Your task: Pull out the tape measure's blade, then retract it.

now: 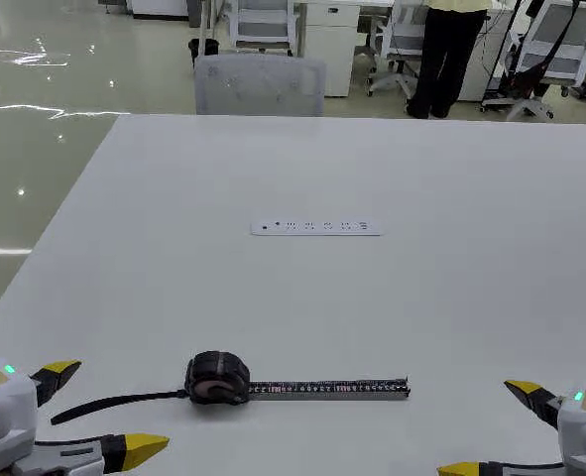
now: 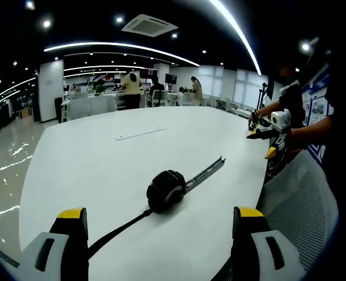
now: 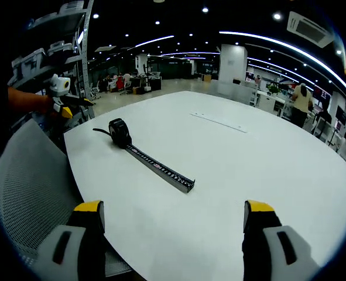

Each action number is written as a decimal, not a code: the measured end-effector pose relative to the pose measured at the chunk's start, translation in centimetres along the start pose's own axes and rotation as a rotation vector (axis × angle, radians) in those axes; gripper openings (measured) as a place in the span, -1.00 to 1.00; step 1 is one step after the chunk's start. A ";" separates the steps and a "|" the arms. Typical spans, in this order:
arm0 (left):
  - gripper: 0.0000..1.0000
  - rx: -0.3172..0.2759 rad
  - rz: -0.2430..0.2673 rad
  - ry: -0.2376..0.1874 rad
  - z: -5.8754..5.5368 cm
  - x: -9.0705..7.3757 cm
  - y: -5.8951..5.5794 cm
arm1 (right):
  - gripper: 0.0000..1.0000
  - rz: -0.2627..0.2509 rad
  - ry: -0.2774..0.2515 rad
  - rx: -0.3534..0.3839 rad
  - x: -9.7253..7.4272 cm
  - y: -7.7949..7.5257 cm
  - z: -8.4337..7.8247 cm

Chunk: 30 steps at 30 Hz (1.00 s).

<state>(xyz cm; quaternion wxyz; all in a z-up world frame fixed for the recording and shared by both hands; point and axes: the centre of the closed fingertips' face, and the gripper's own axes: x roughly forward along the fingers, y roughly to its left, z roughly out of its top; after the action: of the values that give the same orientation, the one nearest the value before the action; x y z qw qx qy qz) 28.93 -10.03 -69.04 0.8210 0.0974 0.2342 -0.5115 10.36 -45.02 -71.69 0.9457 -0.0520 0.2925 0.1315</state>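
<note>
A black tape measure (image 1: 217, 378) lies on the white table (image 1: 352, 178) near its front edge. Its blade (image 1: 328, 388) is drawn out to the right, flat on the table, and a black strap (image 1: 114, 404) trails to the left. My left gripper (image 1: 99, 411) hovers at the lower left, open, just left of the strap's end. My right gripper (image 1: 493, 426) is at the lower right, open, a little beyond the blade's tip. The left gripper view has the tape measure (image 2: 166, 189) ahead between the empty jaws. In the right gripper view the tape measure (image 3: 119, 132) lies farther off, blade (image 3: 161, 168) pointing this way.
A white power strip (image 1: 315, 227) lies mid-table. A grey mesh chair (image 1: 260, 85) stands at the far edge. A person in dark trousers (image 1: 449, 55) stands beyond by office furniture. The shiny floor (image 1: 35, 129) drops off left of the table.
</note>
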 end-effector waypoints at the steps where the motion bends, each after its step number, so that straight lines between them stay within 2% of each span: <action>1: 1.00 0.005 -0.002 0.005 -0.2 0.1 -0.1 | 1.00 0.008 -0.003 0.002 0.0 0.2 0.0; 3: 1.00 -0.004 -0.001 0.006 -0.6 0.1 -0.2 | 1.00 0.010 -0.002 -0.008 -0.1 0.4 -0.1; 5: 1.00 -0.023 -0.006 -0.014 -0.9 0.2 -0.8 | 1.00 0.006 0.018 -0.035 -0.2 0.6 -0.6; 6: 1.00 0.001 -0.010 -0.025 -1.2 0.1 -1.2 | 1.00 0.006 0.026 -0.041 -0.2 0.8 -0.9; 8: 1.00 0.015 -0.001 -0.016 -1.9 0.1 -1.4 | 1.00 0.007 0.035 -0.044 -0.3 0.9 -1.4; 11: 1.00 -0.017 -0.013 0.006 -3.3 0.1 -1.6 | 1.00 0.005 0.039 -0.038 -0.6 1.2 -2.0; 13: 1.00 -0.021 -0.013 0.016 -3.6 0.0 -1.6 | 1.00 0.002 0.037 -0.033 -0.7 1.3 -2.1; 18: 1.00 -0.017 -0.011 0.014 -3.4 -0.2 -1.8 | 1.00 0.007 0.034 -0.027 -0.8 1.6 -2.1; 22: 1.00 -0.014 -0.003 0.001 -2.9 -0.1 -1.4 | 1.00 0.001 0.023 -0.032 -0.7 1.5 -1.8; 30: 1.00 -0.013 0.014 -0.009 -3.1 -0.4 -0.9 | 1.00 -0.003 0.021 -0.023 -1.0 1.7 -2.1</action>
<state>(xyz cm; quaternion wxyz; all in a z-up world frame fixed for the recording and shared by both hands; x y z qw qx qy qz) 27.12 -8.87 -71.44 0.8262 0.0913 0.2332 -0.5047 7.97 -43.96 -72.93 0.9421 -0.0650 0.3009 0.1329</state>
